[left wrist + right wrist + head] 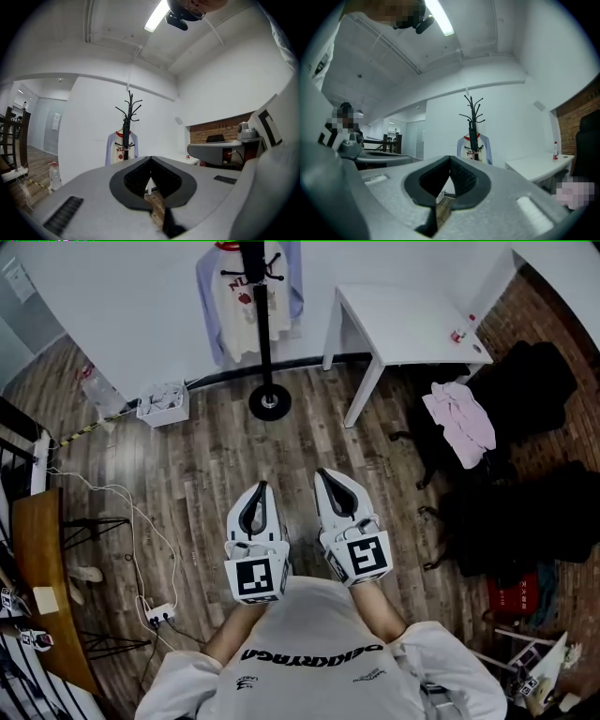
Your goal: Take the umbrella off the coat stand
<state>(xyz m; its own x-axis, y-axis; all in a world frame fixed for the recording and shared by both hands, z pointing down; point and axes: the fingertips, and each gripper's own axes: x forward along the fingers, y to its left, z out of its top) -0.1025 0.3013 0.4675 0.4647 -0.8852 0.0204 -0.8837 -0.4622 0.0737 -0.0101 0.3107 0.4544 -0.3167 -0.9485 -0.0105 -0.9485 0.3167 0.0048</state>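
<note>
Left gripper [262, 488] and right gripper [323, 475] pressed together, empty; hung shirt [238, 311] perhaps reads "NL".

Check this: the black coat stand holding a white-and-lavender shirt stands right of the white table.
Wrong side: in the head view the black coat stand holding a white-and-lavender shirt stands left of the white table.

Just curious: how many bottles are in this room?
2: one bottle stands on the white table, a second bottle on the floor, left of the coat stand. More may be hidden.
</note>
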